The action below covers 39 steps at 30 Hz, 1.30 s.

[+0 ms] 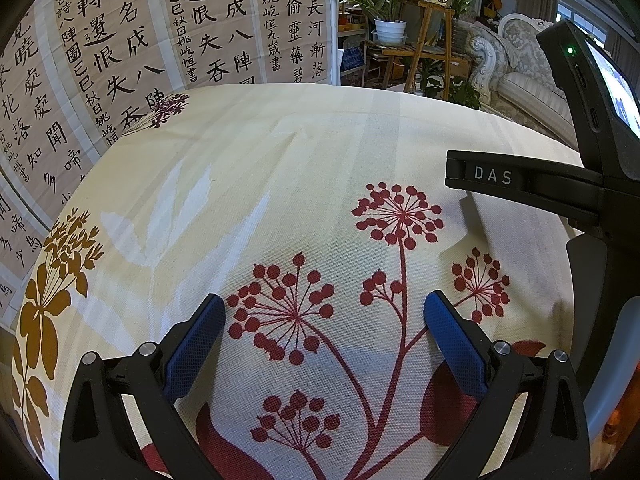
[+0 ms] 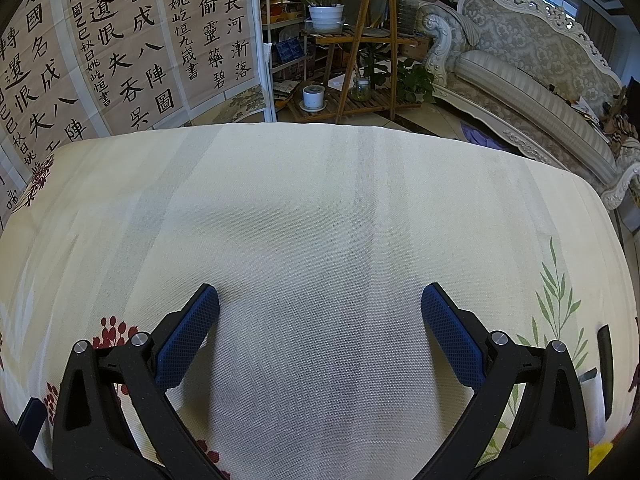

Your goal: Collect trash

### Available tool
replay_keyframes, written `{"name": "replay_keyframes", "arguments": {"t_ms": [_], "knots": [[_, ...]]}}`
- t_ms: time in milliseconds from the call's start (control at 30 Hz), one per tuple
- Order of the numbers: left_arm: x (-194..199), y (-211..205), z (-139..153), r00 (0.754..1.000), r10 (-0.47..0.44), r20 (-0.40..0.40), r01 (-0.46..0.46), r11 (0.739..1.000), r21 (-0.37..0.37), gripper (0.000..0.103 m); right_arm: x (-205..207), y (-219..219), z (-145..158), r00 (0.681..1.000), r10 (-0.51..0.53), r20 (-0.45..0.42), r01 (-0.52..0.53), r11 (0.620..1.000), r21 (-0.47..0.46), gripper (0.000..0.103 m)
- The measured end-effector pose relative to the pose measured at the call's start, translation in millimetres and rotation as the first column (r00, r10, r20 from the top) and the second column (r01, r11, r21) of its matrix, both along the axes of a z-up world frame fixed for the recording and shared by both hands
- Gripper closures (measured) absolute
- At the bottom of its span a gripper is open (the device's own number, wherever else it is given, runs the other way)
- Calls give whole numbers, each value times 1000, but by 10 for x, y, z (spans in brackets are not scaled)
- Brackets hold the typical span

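Cream tablecloth [image 2: 320, 208] under both splayed, empty claws.

Left tool [image 1: 324, 312]: jaws spread wide, nothing between them. Both blue pads [image 1: 194, 346] are bare and point forward, low over the worktop [image 1: 280, 168]; whether they touch it cannot be told.

Right tool [image 2: 320, 304]: jaws spread equally wide, empty, blue pads [image 2: 452, 340] bare, held low over the worktop and aimed toward its far edge.

In the left wrist view, the right tool's body [image 1: 520, 184] shows at the right edge, one black finger marked "DAS" reaching inward, just beside the left tool. No hand or sleeve can be clearly made out in either view.
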State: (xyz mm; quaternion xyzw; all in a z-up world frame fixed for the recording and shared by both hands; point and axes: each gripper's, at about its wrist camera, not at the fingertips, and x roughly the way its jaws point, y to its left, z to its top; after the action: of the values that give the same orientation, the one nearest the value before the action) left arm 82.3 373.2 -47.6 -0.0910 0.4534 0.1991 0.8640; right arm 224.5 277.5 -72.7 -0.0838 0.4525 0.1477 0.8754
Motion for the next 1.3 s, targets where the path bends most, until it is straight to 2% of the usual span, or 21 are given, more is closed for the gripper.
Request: {"name": "replay_keyframes", "arguments": {"t_ms": [1300], "knots": [[-3,-1,0,1000,1,3,-1,1000,-1,5,16,30,4,1000,-25,0,25,1000,1,4]]}}
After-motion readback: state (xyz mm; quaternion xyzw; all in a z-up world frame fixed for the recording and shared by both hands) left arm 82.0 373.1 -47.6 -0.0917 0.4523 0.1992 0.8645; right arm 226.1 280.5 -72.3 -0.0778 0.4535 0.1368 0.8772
